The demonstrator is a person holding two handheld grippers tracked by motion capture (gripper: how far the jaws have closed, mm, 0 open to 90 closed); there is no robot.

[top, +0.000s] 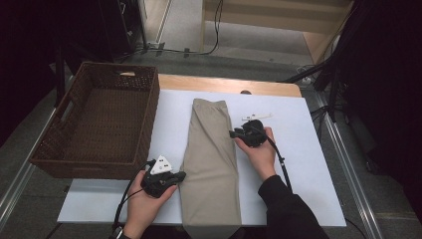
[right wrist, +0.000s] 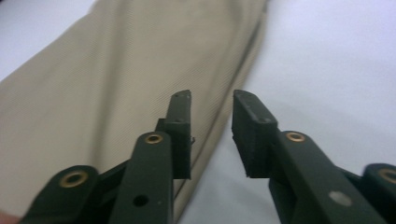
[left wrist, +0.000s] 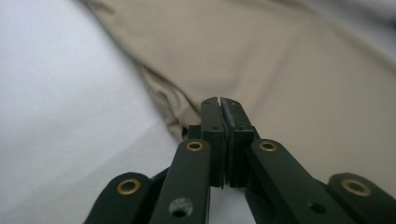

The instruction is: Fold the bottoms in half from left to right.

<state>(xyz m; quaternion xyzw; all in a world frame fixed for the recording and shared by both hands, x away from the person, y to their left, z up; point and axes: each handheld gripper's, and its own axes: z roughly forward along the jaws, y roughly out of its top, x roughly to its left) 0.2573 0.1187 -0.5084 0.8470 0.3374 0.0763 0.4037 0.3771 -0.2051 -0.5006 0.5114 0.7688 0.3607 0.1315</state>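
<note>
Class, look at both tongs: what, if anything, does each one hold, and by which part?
The left tongs are shut at the left edge of the folded beige cloth trousers; whether fabric is pinched cannot be told. The right tongs stand open above the trousers' right edge, holding nothing.

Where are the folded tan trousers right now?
In the high view, the folded tan trousers lie lengthwise down the middle of the white table cover, right of the wicker basket, between both tools.
</note>
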